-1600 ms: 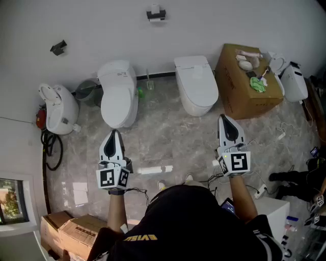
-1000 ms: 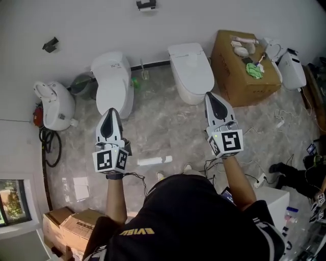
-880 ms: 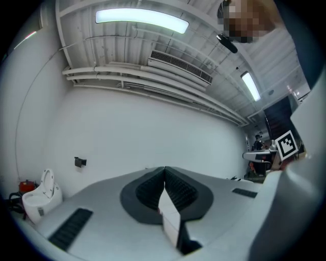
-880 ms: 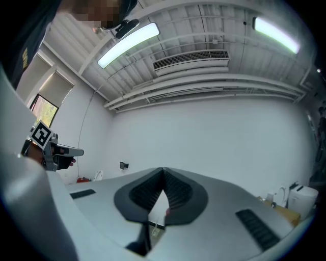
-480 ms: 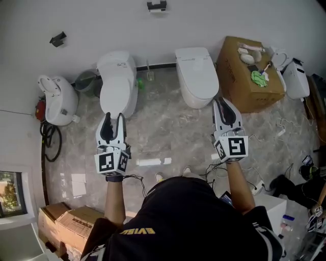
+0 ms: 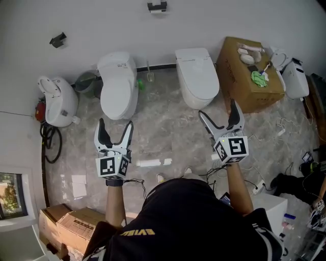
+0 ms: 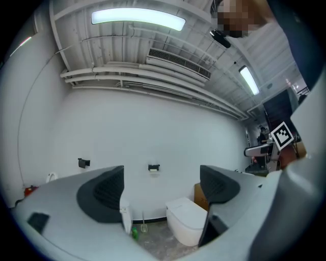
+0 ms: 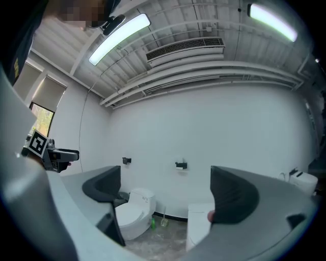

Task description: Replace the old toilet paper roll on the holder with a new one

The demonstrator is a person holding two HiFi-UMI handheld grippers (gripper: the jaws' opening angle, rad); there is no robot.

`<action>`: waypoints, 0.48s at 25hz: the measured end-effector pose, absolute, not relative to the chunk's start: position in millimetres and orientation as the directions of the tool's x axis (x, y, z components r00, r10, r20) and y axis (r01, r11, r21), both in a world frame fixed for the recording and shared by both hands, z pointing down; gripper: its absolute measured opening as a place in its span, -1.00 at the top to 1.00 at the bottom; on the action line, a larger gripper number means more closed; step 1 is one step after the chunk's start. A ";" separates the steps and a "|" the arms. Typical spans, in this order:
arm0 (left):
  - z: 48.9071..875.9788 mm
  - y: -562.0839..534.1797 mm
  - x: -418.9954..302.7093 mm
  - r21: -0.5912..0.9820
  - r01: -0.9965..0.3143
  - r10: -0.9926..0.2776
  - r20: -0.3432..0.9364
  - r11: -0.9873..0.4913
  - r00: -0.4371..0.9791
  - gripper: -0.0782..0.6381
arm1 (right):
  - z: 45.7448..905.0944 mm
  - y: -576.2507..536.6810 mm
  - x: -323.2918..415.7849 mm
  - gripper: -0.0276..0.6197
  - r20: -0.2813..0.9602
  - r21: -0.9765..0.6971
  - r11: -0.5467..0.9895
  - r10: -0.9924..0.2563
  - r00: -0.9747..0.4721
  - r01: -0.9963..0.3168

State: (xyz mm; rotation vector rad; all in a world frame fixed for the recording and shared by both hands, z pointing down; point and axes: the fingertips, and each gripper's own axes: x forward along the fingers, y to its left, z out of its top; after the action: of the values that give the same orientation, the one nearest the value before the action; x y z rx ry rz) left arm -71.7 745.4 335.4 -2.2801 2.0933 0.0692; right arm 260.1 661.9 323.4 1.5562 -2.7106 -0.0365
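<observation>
The black toilet paper holder (image 6: 157, 6) hangs on the white wall above and between two toilets; it also shows as a small dark bracket, the holder (image 7: 154, 167) and holder (image 8: 181, 164), with a sliver of white on it. White rolls (image 6: 246, 57) lie on top of a brown cardboard box (image 6: 239, 89) at the right. My left gripper (image 6: 115, 125) and right gripper (image 6: 218, 109) are held level over the floor, well short of the wall. Both sets of jaws are opening wide, left gripper (image 7: 160, 188) and right gripper (image 8: 168, 191), with nothing between them.
Two white toilets (image 6: 118, 89) (image 6: 196, 76) stand against the wall, a brush and green bottle (image 6: 140, 84) between them. A second black bracket (image 6: 58, 39) is on the wall at left. A white tube (image 6: 153, 163) lies on the marble floor. Cardboard boxes (image 6: 66, 229) sit near left.
Both grippers' jaws have gone from shut to spread wide. The left gripper has dropped slightly in the head view; the right one has stayed about where it was.
</observation>
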 end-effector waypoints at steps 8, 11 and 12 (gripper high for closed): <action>338.8 766.5 -89.7 0.007 -0.995 -0.992 -0.084 -0.095 0.094 -0.49 | 323.0 679.5 229.2 -0.75 0.011 0.062 0.512 -0.859 -0.512 -0.857; 351.3 775.8 -93.0 0.010 -0.996 -0.993 -0.081 -0.087 0.086 -0.49 | 323.5 688.7 223.9 -0.75 0.011 0.083 0.499 -0.866 -0.500 -0.862; 355.3 778.6 -94.2 0.008 -0.996 -0.993 -0.074 -0.092 0.092 -0.49 | 324.5 693.3 223.6 -0.75 0.013 0.087 0.485 -0.874 -0.486 -0.870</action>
State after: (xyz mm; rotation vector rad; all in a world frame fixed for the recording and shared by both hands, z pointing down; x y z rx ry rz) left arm -94.2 778.6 355.3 -2.2879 2.0859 0.0928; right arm 223.6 693.3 324.5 1.5631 -2.6587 -0.1062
